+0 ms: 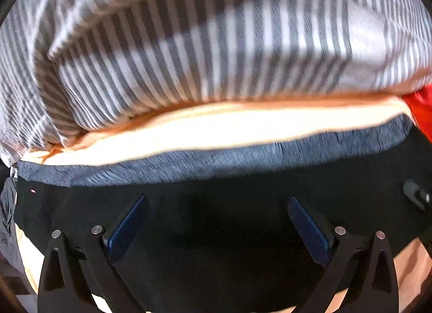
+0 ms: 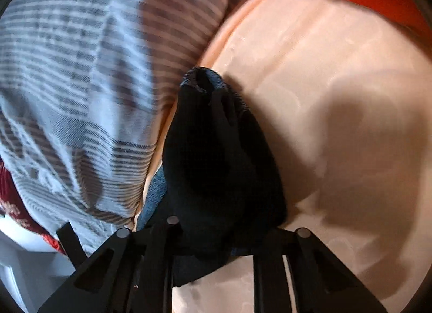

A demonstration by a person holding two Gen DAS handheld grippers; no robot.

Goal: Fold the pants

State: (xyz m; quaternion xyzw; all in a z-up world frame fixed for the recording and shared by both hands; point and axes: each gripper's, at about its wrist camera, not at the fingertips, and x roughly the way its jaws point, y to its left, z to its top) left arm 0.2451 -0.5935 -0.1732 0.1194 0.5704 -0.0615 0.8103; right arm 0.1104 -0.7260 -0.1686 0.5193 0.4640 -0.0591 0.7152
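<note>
Left gripper (image 1: 216,210): we see its blue fingers (image 1: 127,227) spread wide above the black pants (image 1: 216,232), gripping nothing. Pants lie flat on the peach bed sheet (image 1: 216,129), grey waistband (image 1: 189,161) beside a striped blanket (image 1: 189,42). Right gripper (image 2: 213,242): fingers hidden, clamped on a bunched fold of pants (image 2: 221,156)
</note>
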